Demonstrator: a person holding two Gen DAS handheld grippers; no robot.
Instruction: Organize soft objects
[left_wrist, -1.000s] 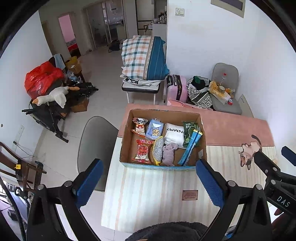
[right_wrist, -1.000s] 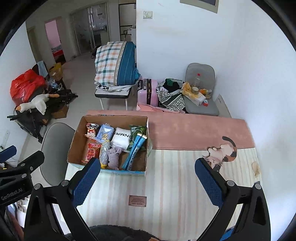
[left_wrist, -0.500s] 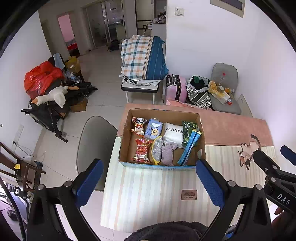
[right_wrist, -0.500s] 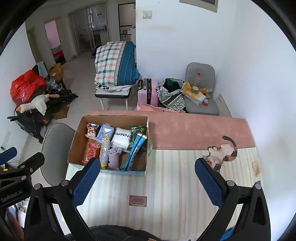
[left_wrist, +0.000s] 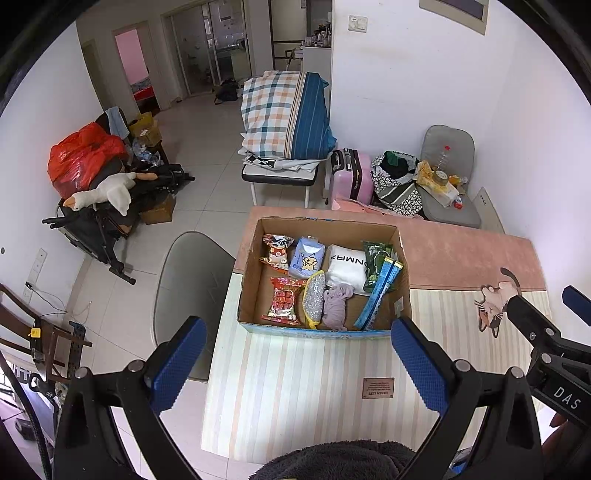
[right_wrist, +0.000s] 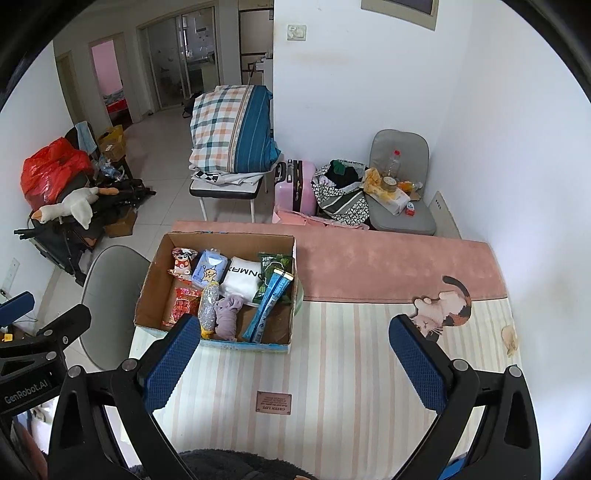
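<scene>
A cardboard box (left_wrist: 400, 254) stands on the striped table mat (left_wrist: 295, 387), also in the right wrist view (right_wrist: 155, 266). It holds snack packets, a white folded cloth (left_wrist: 346, 263), a lilac cloth (left_wrist: 335, 305), a silver pouch (left_wrist: 314, 297) and a blue stick pack (left_wrist: 380, 295). My left gripper (left_wrist: 295, 360) is open and empty, high above the mat in front of the box. My right gripper (right_wrist: 291, 360) is open and empty, to the right of the box. A dark fuzzy object (left_wrist: 332, 461) shows at the bottom edge.
A cat-shaped mat (right_wrist: 443, 306) lies at the table's right. A pink runner (right_wrist: 388, 266) covers the far side. A grey chair (left_wrist: 188, 280) stands left of the table. Beyond are a bedding-laden bench (left_wrist: 284, 122), a pink suitcase (left_wrist: 351, 177) and a cluttered chair (left_wrist: 447, 184).
Both grippers have drifted slightly, so the box and table shift a little in view. Both stay open and empty.
</scene>
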